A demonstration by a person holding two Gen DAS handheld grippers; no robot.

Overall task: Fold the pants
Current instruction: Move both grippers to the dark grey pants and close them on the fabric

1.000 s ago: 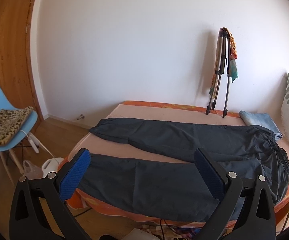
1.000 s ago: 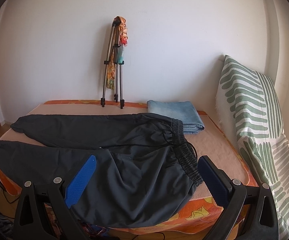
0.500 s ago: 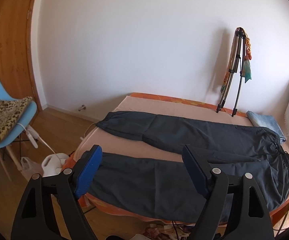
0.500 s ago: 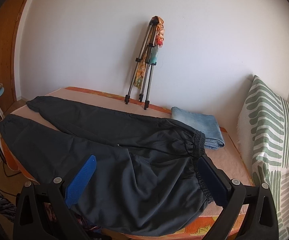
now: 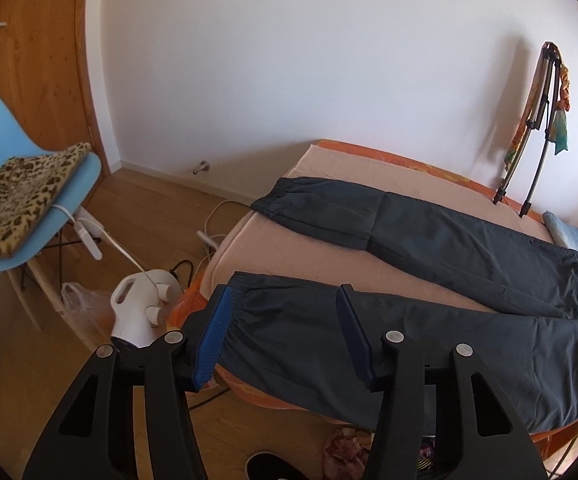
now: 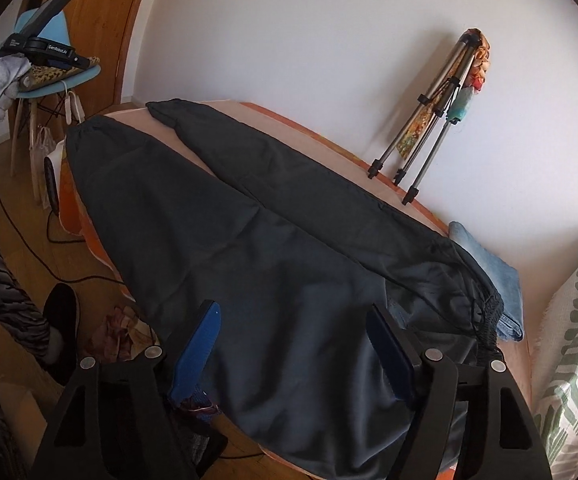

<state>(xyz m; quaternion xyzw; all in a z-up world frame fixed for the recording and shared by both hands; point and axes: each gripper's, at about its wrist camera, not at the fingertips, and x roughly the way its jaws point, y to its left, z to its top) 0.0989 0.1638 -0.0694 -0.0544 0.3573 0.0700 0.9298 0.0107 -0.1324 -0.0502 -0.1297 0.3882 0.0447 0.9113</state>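
Dark grey pants (image 5: 469,264) lie spread flat on the bed (image 5: 329,168), legs apart in a V, cuffs at the left, waistband at the right. My left gripper (image 5: 285,334) is open and empty, hovering above the near leg close to its cuff. In the right wrist view the pants (image 6: 289,264) fill the middle, with the elastic waistband at the right. My right gripper (image 6: 303,348) is open and empty above the near hip part, close to the bed's front edge.
A tripod (image 6: 429,120) leans on the wall behind the bed. Folded jeans (image 6: 489,264) and a green-striped pillow (image 6: 577,340) lie at the right end. A blue chair (image 5: 13,208), a white appliance (image 5: 137,308) and cables stand on the floor at left.
Both grippers have moved closer and lower over the pants. The left has swung toward the near cuff, the right toward the near hip. Both stay open.
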